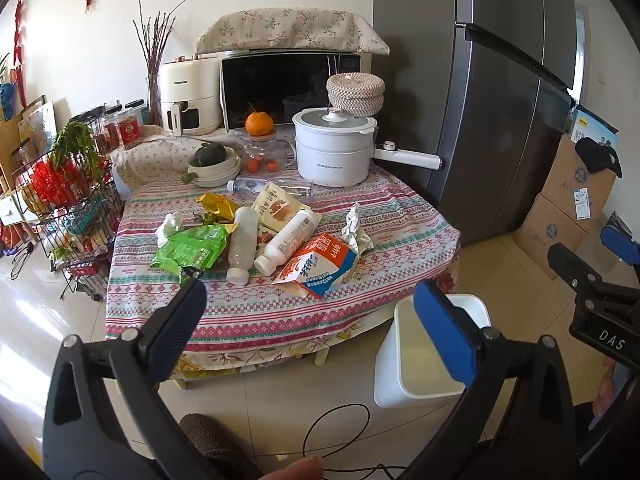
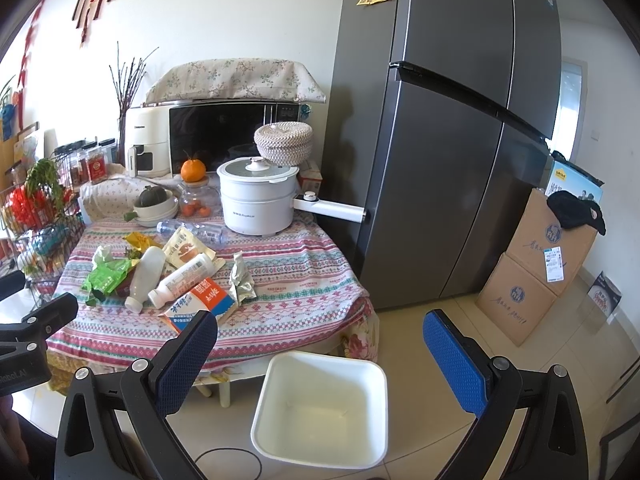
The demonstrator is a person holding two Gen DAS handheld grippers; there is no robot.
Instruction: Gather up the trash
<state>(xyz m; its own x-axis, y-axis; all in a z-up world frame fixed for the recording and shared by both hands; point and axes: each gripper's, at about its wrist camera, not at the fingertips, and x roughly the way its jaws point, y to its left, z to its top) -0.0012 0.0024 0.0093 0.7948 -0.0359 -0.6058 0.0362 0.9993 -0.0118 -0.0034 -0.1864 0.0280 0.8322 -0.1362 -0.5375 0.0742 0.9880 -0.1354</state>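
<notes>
Table (image 1: 400,216) w/ trash, bin (image 2: 320,408) beside; both grippers (image 1: 312,328) (image 2: 320,352) wide open, empty.

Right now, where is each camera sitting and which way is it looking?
Left wrist: rides the left tongs, faces the table's trash pile, milk carton nearest; open fingers, a thumb tip and the right tongs show.
Right wrist: rides the right tongs, looks over the white bin at the fridge.
Shared: carton, bin, fridge, cooker.
</notes>
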